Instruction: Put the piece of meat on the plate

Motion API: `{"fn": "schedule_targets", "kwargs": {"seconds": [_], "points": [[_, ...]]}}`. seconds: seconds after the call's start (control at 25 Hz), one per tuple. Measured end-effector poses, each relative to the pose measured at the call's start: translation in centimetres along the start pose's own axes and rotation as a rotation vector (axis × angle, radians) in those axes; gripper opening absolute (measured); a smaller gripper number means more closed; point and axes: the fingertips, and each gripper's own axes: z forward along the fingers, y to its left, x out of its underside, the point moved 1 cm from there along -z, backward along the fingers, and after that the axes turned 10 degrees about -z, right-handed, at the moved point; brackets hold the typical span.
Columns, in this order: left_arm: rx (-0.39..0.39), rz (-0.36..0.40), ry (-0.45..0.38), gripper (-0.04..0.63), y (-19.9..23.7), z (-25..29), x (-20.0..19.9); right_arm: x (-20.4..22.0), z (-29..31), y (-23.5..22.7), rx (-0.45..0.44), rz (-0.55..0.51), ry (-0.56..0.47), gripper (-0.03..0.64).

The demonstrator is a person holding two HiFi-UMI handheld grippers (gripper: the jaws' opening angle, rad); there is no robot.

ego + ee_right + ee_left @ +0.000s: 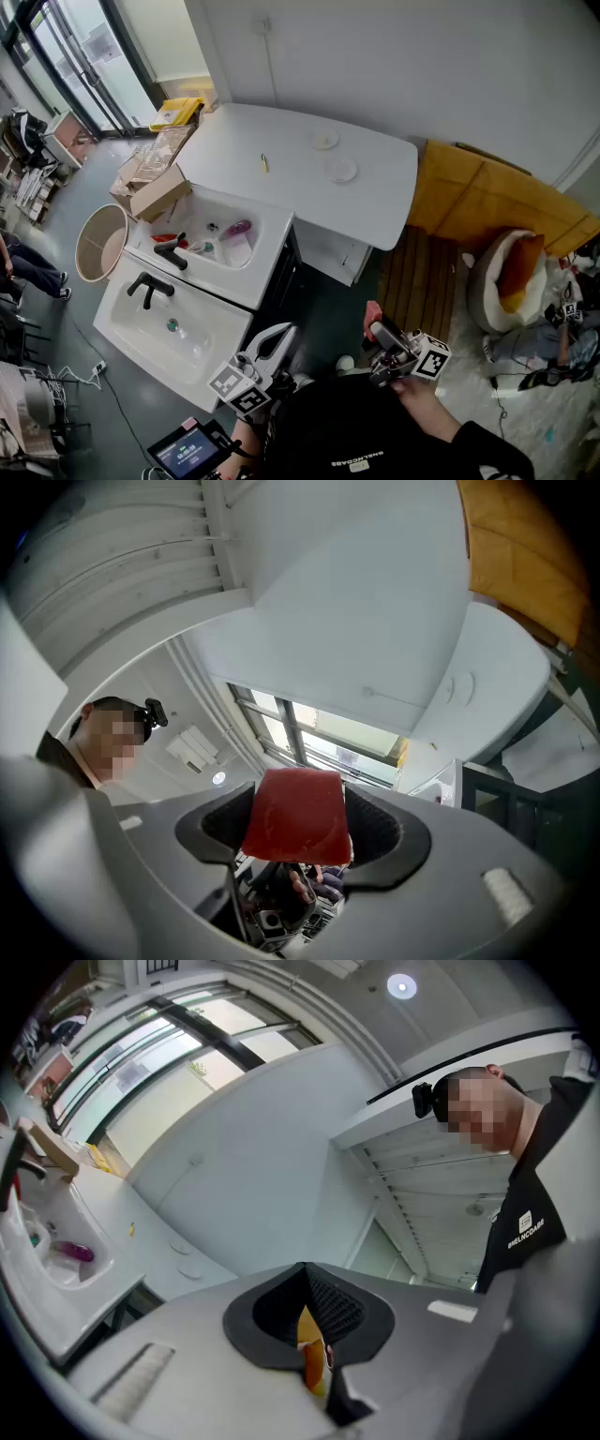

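A red slab of meat (298,816) sits between the black pads of my right gripper (300,806), which is shut on it. In the head view the right gripper (380,337) is low and near my body, over the dark floor, with the meat (372,316) at its tip. My left gripper (274,342) hangs beside it by the sink's corner. Its pads (330,1309) meet, and an orange sliver shows in the slit; I cannot tell what that is. Two small white plates (324,140) (341,170) lie on the white table (281,178), far from both grippers.
Two white sink units with black taps (170,253) (148,286) stand at the left, with small items in the upper basin. A cardboard box (159,192) and a round bin (98,242) are beside them. An orange mat (487,202) and a pet bed (511,272) lie at the right.
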Motion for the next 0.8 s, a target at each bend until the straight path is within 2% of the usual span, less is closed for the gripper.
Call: {"fn": "schedule_targets", "kwargs": {"seconds": [0.16, 0.28, 0.4, 0.6, 0.8], "points": [[-0.022, -0.028, 0.021, 0.019, 0.0, 1.5, 1.3, -1.2, -0.5, -0.4, -0.015, -0.003, -0.005, 0.302], [0.017, -0.051, 0.031, 0.020, -0.5, 2.5, 2.3, -1.8, -0.8, -0.8, -0.020, 0.000, -0.006, 0.302], [0.028, -0.033, 0.027, 0.020, -1.1, 3.6, 2.7, -2.5, -1.1, -1.4, -0.021, 0.019, -0.013, 0.302], [-0.014, 0.018, 0.043, 0.020, -1.1, 5.7, 3.8, -4.1, -2.1, -2.7, -0.037, 0.042, -0.029, 0.302], [-0.049, 0.023, 0.050, 0.020, -1.0, 7.4, 5.2, -5.4, -3.1, -3.5, -0.046, 0.054, -0.029, 0.302]]}}
